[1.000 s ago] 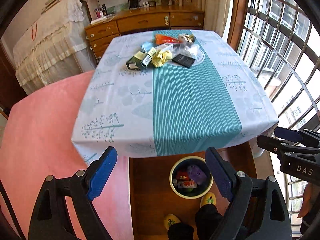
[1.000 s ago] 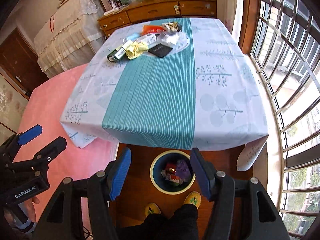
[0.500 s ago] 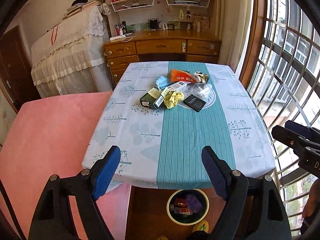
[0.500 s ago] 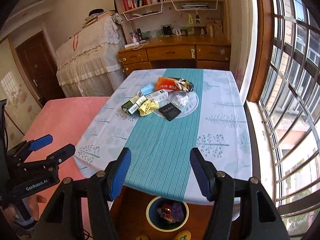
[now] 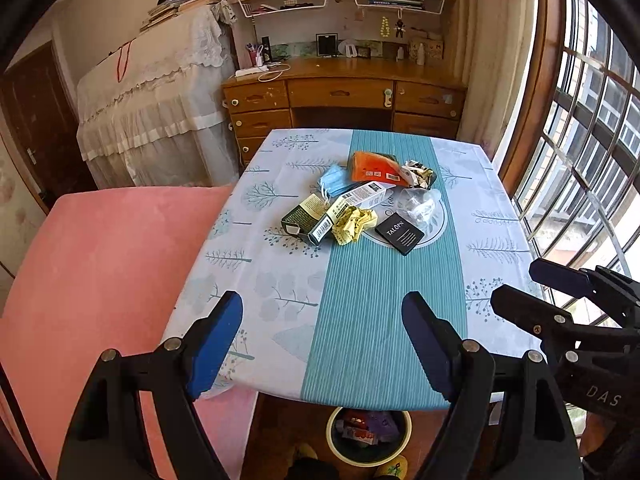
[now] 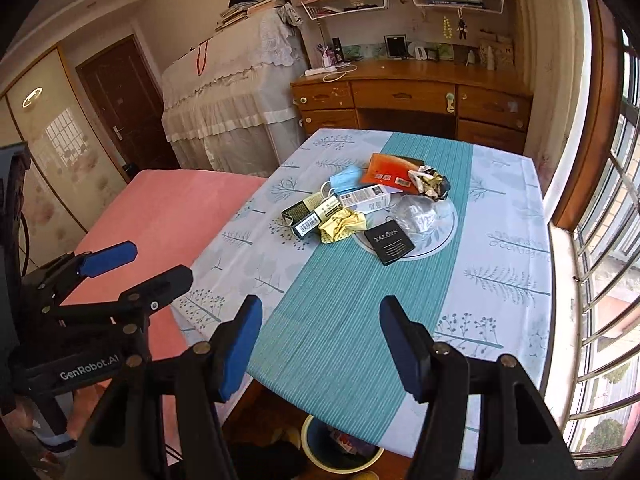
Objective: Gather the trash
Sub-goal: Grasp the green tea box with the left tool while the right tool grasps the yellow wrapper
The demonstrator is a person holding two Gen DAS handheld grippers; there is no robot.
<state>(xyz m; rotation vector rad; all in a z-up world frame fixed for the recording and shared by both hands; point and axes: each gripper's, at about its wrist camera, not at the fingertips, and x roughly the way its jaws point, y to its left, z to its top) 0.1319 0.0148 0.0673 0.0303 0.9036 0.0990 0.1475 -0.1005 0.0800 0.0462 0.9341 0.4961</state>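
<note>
The trash lies in a loose heap on the far half of the table (image 5: 492, 240), part on the teal stripe of the cloth and part on the pale tree-print beside it. An orange packet (image 5: 372, 168) sits at the far end, with a crumpled black-and-cream wrapper (image 5: 418, 172) touching its right side and a blue face mask (image 5: 334, 182) on its left. Nearer lie a long white carton (image 5: 366, 194), a dark green box (image 5: 304, 220), a crumpled yellow wrapper (image 5: 354, 228), a clear plastic bag (image 5: 420, 206) and a black card (image 5: 400, 234) printed "TALOPN". The pieces overlap or touch one another.

A bin (image 5: 368, 434) with a pale yellow rim stands on the wooden floor below the table's near edge, with a few coloured wrappers inside it.

The left gripper (image 5: 322, 344) hangs above the near edge of the table, well apart from the heap. Its blue-padded jaws stand wide and nothing is between them or touching them. The right gripper (image 6: 320, 348) is just beside it, to its right, over the same edge, its jaws also parted with nothing held, a little narrower than the left pair.

A pink-covered surface (image 5: 100, 264) adjoins the table on the left. Behind the table stand a wooden desk (image 5: 344, 96) with drawers, bookshelves above it, and a barred window (image 5: 592, 128) on the right.
</note>
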